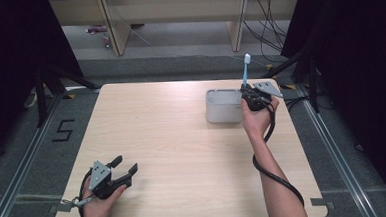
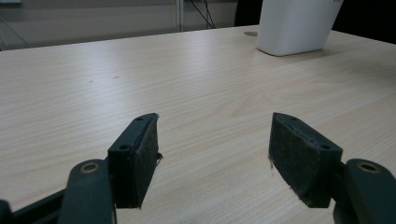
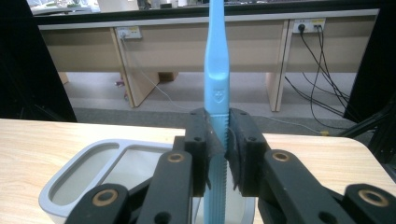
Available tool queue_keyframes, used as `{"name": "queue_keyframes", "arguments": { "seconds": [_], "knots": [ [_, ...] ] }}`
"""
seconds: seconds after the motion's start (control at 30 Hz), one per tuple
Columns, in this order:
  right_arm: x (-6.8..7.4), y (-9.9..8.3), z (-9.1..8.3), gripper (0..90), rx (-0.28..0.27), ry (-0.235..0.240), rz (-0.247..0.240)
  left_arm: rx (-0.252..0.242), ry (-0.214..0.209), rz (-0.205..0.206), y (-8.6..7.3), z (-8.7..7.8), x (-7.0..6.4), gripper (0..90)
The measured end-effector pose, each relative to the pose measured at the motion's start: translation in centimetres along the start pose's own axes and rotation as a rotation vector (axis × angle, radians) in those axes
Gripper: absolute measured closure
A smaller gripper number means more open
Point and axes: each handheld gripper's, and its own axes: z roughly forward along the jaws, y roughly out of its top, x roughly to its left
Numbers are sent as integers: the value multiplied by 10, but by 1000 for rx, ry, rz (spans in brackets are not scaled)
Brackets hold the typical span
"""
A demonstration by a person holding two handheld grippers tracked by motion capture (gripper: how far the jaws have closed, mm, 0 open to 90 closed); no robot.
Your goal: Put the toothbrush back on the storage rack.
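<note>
My right gripper (image 1: pixel 246 91) is shut on a light blue toothbrush (image 1: pixel 245 71), held upright with its white head on top. In the right gripper view the toothbrush (image 3: pixel 217 84) stands clamped between the pads of the right gripper (image 3: pixel 218 140), its lower end hanging over the right compartment of the grey holder (image 3: pixel 74 184). That two-compartment grey holder (image 1: pixel 222 107) stands on the table just left of the hand. My left gripper (image 1: pixel 126 164) rests low at the table's front left, open and holding nothing. The left gripper (image 2: pixel 212 140) shows bare wood between its pads, with the holder (image 2: pixel 296 28) far off.
The light wooden table (image 1: pixel 172 139) has bare room across its middle and left. Dark stands and cables flank it on both sides. Desks and hanging wires (image 3: pixel 322 70) line the back wall beyond the far edge.
</note>
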Motion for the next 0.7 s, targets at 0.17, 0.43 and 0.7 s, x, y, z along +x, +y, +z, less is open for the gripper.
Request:
{"name": "queue_keyframes", "arguments": {
  "seconds": [0.17, 0.43, 0.7],
  "knots": [
    [0, -2, -2, 790, 2, -7, 6, -1, -1, 0, 0, 0, 0, 326],
    [-1, -5, -2, 789, 22, -2, 8, 1, 0, -2, 0, 0, 0, 326],
    [-1, -6, -4, 789, 31, -13, -13, 1, 0, -2, 0, 0, 0, 326]
  ]
}}
